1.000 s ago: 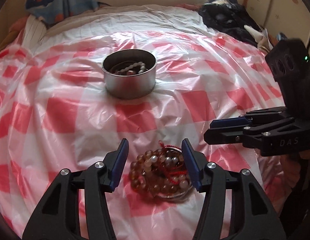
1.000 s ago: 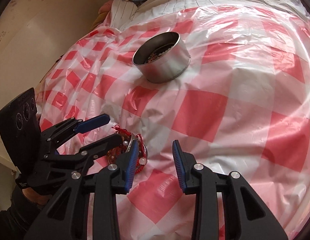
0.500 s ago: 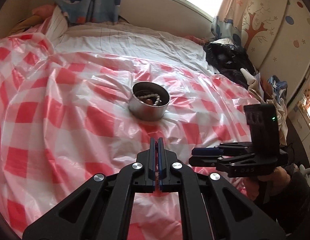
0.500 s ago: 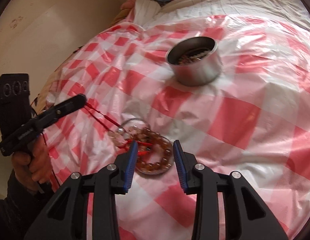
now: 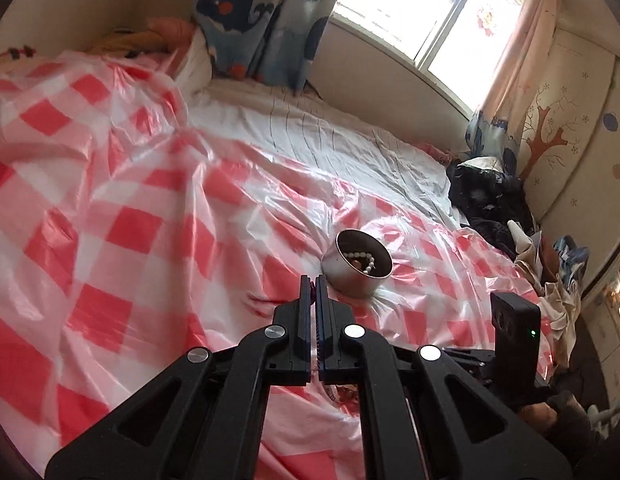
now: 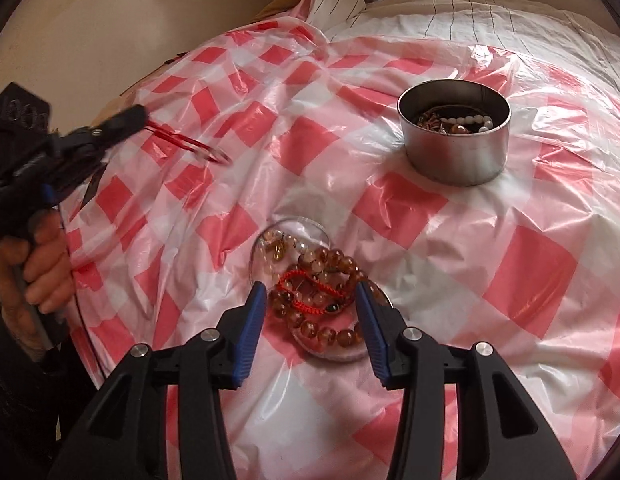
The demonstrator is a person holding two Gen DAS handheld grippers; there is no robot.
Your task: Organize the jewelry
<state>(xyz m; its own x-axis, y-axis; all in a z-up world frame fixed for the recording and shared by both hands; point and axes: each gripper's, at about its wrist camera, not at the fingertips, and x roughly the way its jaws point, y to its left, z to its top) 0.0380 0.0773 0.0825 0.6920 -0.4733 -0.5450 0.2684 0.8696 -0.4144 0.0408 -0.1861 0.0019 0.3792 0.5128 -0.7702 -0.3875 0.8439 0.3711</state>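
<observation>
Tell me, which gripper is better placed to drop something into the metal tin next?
Left. The left gripper is shut on a red string bracelet, held up in the air. The right gripper is open and empty, hovering over the bead dish, not the tin.

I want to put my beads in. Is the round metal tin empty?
Not empty. The metal tin has no lid on, and white pearl beads and brownish jewelry lie inside.
</observation>
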